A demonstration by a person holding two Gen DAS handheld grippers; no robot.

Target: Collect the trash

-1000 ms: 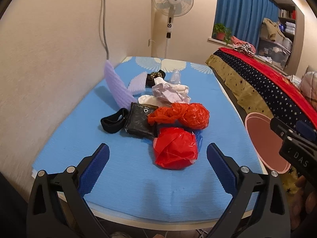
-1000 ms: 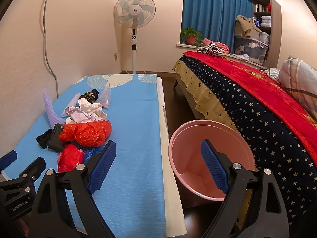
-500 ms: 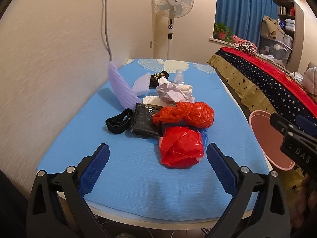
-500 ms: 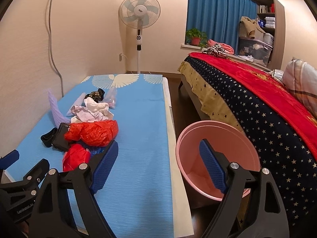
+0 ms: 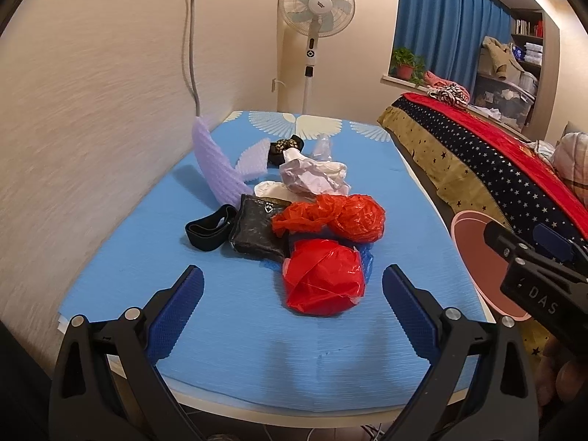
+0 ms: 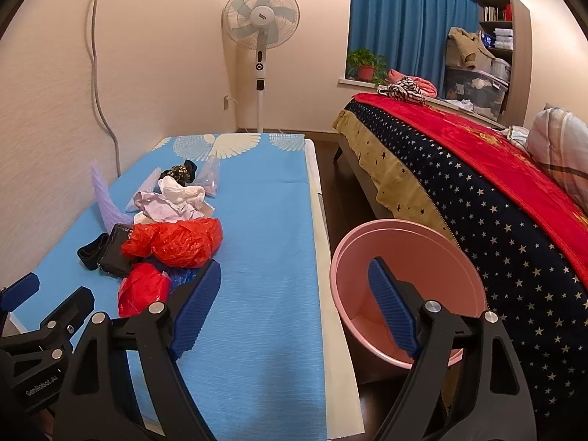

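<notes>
Left gripper point(image 5: 292, 296), jaws spread and empty, faces red bag point(image 5: 323, 282) by table's point(image 5: 257, 364) near edge; right gripper point(image 6: 294, 307), likewise released, seemingly farther, over pink bin point(image 6: 400, 242)

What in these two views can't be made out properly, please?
- Pink bin: its base is hidden behind the right tongs in the right view; the left view shows only part of its rim.
- Blue plastic: mostly buried under the red bag.
- Fan label: too small.
</notes>
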